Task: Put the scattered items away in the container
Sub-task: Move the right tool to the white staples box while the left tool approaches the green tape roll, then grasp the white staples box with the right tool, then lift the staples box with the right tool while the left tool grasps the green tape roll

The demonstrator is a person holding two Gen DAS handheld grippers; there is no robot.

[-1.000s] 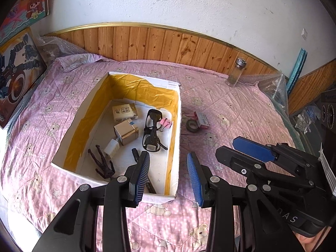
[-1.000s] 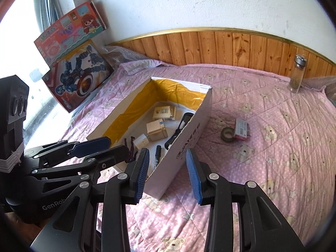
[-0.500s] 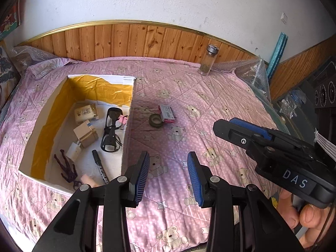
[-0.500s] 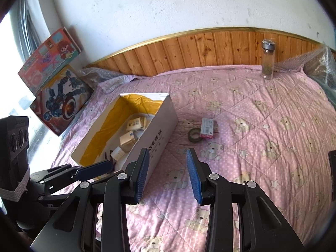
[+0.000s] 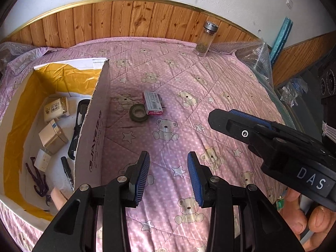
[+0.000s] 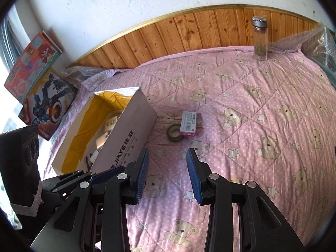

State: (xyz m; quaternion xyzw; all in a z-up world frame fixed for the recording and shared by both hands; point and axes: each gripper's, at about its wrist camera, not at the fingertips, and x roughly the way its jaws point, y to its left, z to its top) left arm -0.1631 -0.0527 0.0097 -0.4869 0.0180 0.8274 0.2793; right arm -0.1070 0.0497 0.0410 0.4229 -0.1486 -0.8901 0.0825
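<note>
Two tools hang above a bed covered in a pink quilt printed with bears and stars. Nearest the left wrist camera, the left tool has its blue-padded fingers spread wide apart with nothing between them, only quilt below. The right tool stands the same way, wide open and empty; in the left wrist view it also shows from the side as a black body lettered "DAS", held by a hand at the lower right edge.

Just beyond both tools, on the quilt, lies a roll of dark tape flat on its side, and touching it on its far right is a small grey and red box with printed labels. Both lie outside the container, near its right wall.

To the left sits the container, a white cardboard box lined with yellow along its inner walls and open at the top. Inside it lie a black marker, a dark purple tangled piece, two tan boxes, a small white piece beside them, and black sunglasses against the right wall.

Farther back, a glass bottle with a metal lid stands upright at the bed's far edge, against the wood-panelled wall. Bubble wrap bunches at the right corner. Two colourful toy boxes lean against the wall left of the bed.
</note>
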